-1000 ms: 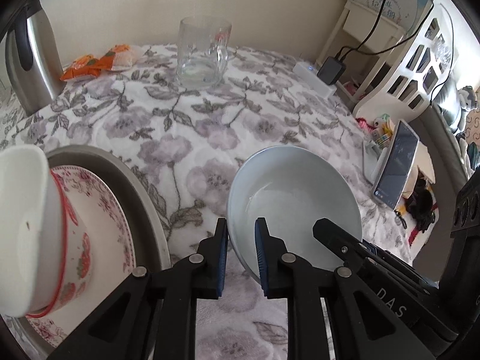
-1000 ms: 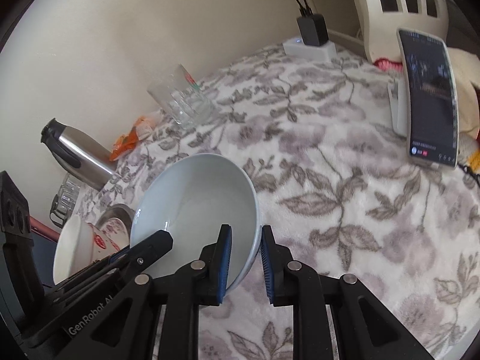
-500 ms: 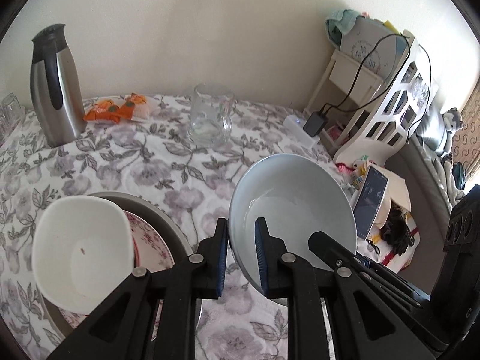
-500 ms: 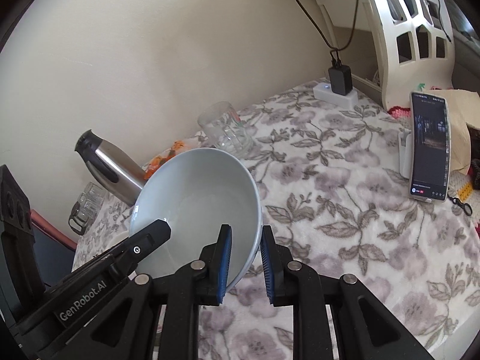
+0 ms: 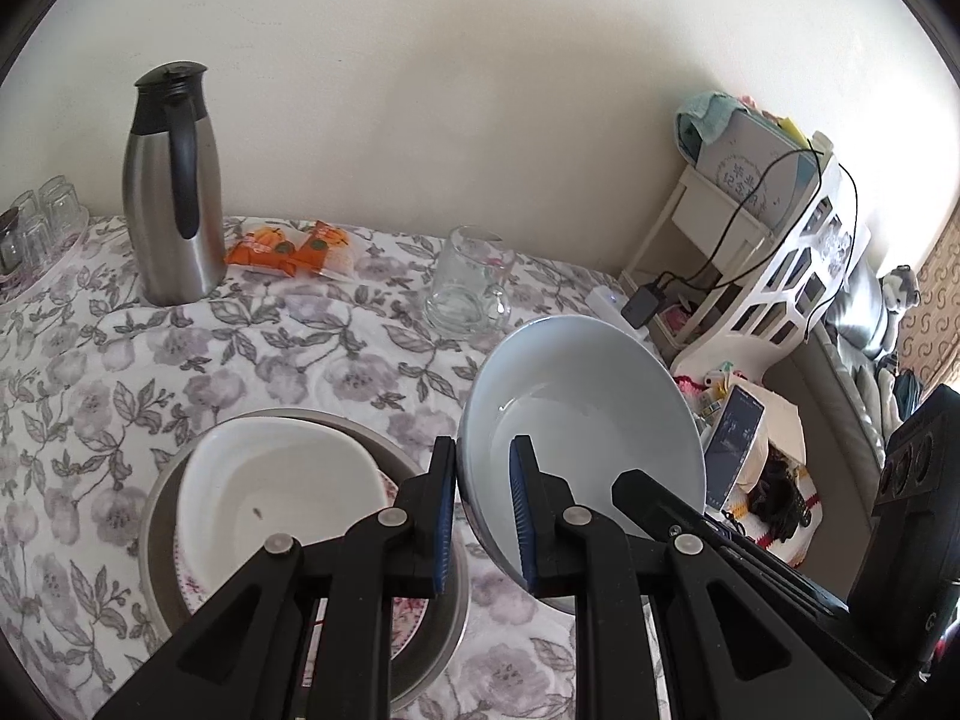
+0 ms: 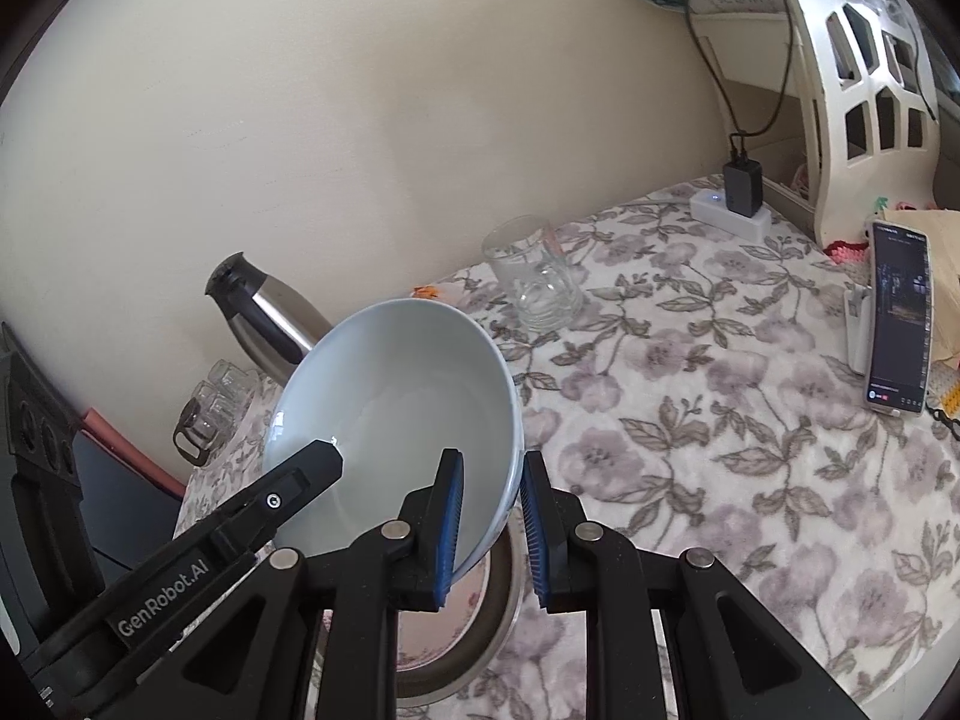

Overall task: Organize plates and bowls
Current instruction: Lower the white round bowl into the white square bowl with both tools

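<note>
Both grippers clamp one pale blue bowl [image 5: 591, 414] in mid-air: the left gripper [image 5: 480, 516] pinches its left rim, the right gripper [image 6: 489, 519] its right rim, each with one pad inside and one outside. The bowl hangs tilted, clear of the floral-cloth surface [image 5: 300, 348]. Just to its left and lower sits the stack near the front edge: a white bowl [image 5: 276, 480] on a patterned plate [image 5: 414, 606] in a grey dish [image 5: 450, 618]. The left hand is nearer that stack, the likely target. Farther back stand a glass mug [image 5: 468, 282] and a steel flask [image 5: 171, 186] by the wall.
</note>
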The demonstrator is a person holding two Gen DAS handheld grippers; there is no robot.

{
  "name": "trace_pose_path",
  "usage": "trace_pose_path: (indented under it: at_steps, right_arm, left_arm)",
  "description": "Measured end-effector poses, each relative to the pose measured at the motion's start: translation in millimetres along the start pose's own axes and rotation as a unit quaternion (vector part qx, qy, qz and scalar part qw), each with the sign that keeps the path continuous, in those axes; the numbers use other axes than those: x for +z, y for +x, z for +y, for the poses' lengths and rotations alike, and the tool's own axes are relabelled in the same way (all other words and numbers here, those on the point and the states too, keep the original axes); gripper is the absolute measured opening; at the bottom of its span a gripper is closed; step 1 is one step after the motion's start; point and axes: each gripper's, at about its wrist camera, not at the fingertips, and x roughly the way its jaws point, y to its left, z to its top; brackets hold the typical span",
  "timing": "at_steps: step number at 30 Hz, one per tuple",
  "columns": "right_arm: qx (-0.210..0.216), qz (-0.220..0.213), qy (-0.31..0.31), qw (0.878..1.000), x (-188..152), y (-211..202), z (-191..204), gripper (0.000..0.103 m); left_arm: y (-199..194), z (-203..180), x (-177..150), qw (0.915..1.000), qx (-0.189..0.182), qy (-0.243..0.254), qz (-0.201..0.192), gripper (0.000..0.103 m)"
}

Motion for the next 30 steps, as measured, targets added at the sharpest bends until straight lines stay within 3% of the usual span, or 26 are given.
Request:
trace_pose_path:
  at_steps: [18, 30]
  right_arm:
    - [0.031, 0.02, -0.052, 0.998, -17.4, 19.4, 78.9, 0.021]
    - [0.027, 0.058, -0.068, 0.996, -36.2, 48.7, 105.6, 0.021]
  left_arm:
    - [-47.5, 73.1, 4.9, 0.9981, 0.022, -0.048, -0.03, 0.019]
    - [-47.2, 116.4, -2.5, 0.996, 0.039, -0.08, -0.009, 0.019]
